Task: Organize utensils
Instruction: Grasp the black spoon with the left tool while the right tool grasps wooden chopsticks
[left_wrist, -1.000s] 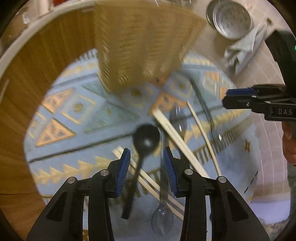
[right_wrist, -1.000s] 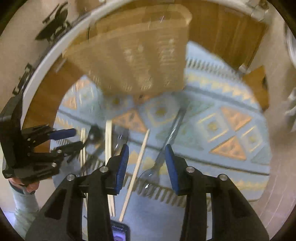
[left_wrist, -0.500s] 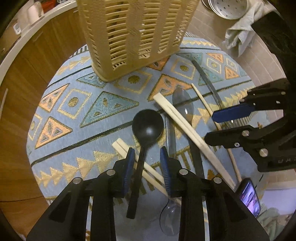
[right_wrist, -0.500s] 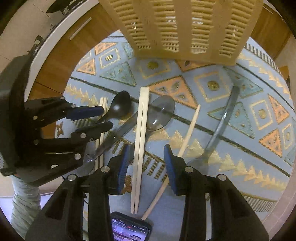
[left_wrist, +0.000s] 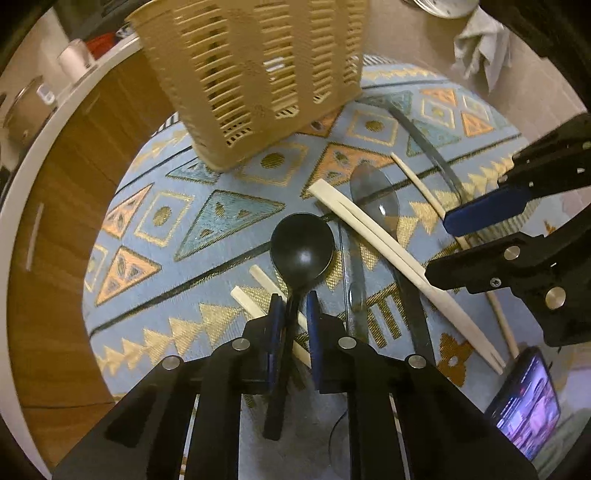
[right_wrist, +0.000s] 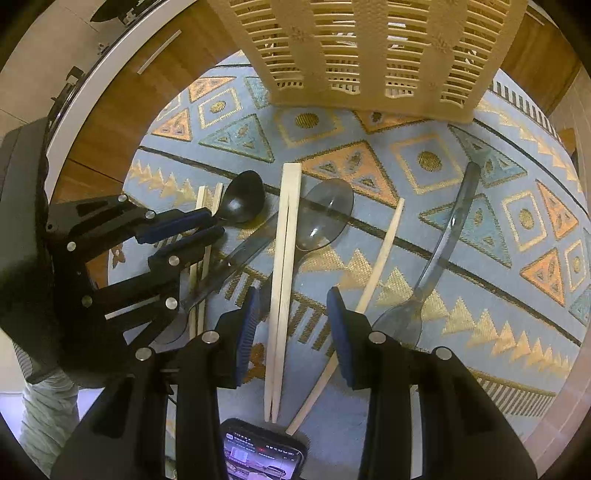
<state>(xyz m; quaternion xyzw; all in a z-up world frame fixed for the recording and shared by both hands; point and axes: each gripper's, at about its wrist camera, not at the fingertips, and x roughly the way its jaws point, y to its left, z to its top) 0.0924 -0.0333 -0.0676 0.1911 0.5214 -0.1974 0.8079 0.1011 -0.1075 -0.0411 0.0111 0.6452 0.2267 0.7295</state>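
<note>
A black spoon (left_wrist: 303, 247) lies on the blue patterned mat (left_wrist: 221, 221), bowl toward the beige slotted utensil basket (left_wrist: 258, 74). My left gripper (left_wrist: 294, 306) points down over its handle, jaws closing, blue pads against both sides of the handle; it shows from the side (right_wrist: 214, 225) in the right wrist view. My right gripper (right_wrist: 291, 314) stands open astride a joined pair of pale chopsticks (right_wrist: 282, 295), pads apart from them. A clear grey spoon (right_wrist: 325, 218), a single chopstick (right_wrist: 380, 258) and a clear fork (right_wrist: 443, 251) lie nearby.
A second chopstick pair (left_wrist: 251, 299) lies under the black spoon's handle. A lit phone (right_wrist: 262, 454) rests at the mat's near edge. A grey cloth (left_wrist: 480, 48) lies beyond the mat. Wooden cabinet fronts (left_wrist: 55, 221) curve along the left.
My left gripper sank toward the mat and its jaws narrowed from wide apart to tight around the black spoon's handle. My right gripper shifted over the joined chopsticks, then held still.
</note>
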